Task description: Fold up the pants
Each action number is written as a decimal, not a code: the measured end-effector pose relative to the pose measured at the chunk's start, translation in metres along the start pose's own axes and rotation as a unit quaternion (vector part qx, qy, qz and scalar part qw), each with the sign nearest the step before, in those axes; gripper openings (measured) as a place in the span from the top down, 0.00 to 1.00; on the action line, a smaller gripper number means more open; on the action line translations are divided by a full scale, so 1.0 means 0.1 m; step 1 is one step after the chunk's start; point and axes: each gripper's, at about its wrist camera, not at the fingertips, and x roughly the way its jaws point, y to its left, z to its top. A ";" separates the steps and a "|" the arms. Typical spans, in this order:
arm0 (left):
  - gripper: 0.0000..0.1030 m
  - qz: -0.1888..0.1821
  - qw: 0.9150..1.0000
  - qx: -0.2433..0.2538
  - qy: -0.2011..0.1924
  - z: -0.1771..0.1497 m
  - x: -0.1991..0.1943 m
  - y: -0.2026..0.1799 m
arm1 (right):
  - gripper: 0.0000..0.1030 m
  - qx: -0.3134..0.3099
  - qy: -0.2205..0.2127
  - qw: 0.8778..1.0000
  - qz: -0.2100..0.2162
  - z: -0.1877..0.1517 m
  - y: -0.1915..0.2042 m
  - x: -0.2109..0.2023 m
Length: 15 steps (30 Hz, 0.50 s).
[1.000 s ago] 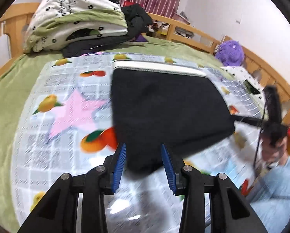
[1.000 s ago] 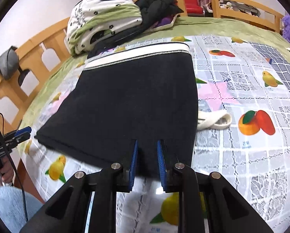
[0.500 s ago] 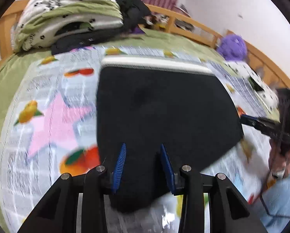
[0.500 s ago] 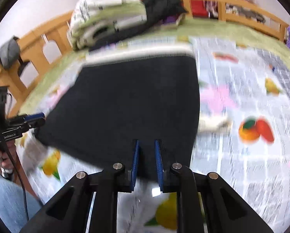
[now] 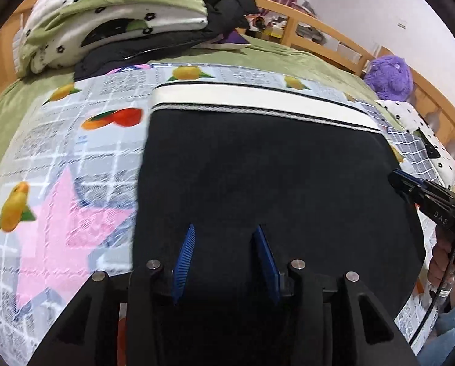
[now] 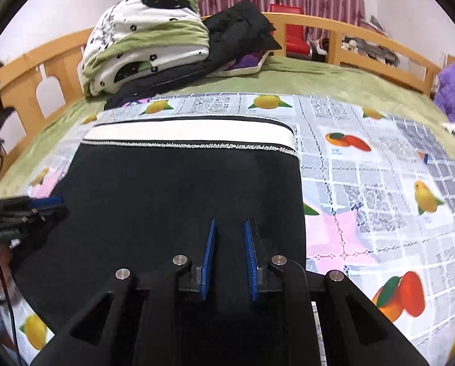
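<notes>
Black pants [image 5: 258, 177] with a white waistband [image 5: 258, 97] lie on a fruit-print sheet on the bed; they also show in the right wrist view [image 6: 181, 189]. My left gripper [image 5: 224, 235] holds the near fold of the black cloth between its blue pads, jaws partly closed on it. My right gripper [image 6: 229, 228] is shut narrowly on the near edge of the pants. Each gripper shows at the edge of the other's view, the right one [image 5: 422, 192] and the left one [image 6: 29, 210].
A folded green-and-white quilt [image 6: 148, 36] and a black jacket [image 6: 239, 27] are piled at the bed's far end. A purple plush toy [image 5: 389, 76] sits by the wooden bed rail [image 6: 349, 39]. The person's hand [image 5: 447, 262] is at the right.
Both grippers have carried the near edge of the pants forward toward the waistband, so the black cloth now fills more of each view. The white drawstring beside the pants is out of sight.
</notes>
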 end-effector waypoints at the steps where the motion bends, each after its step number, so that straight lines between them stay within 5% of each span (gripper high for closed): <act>1: 0.59 0.002 1.000 -0.004 0.003 -0.04 -0.03 0.03 | 0.83 0.000 0.001 1.000 -0.003 -0.01 0.01 -0.01; 6: 0.53 0.006 1.000 -0.012 0.011 -0.37 -0.31 0.12 | 0.78 0.029 0.022 0.999 0.009 -0.10 -0.01 -0.20; 8: 0.44 0.007 1.000 -0.024 0.014 -0.46 -0.45 0.16 | 0.77 0.043 0.033 0.998 0.016 -0.22 -0.03 -0.31; 12: 0.43 -0.034 0.996 -0.056 0.060 -0.69 -0.63 0.28 | 0.75 0.063 0.079 0.994 0.033 -0.56 -0.09 -0.47; 15: 0.43 -0.007 0.998 -0.038 0.056 -0.76 -0.90 0.24 | 0.76 0.053 0.099 0.993 0.029 -0.74 -0.06 -0.67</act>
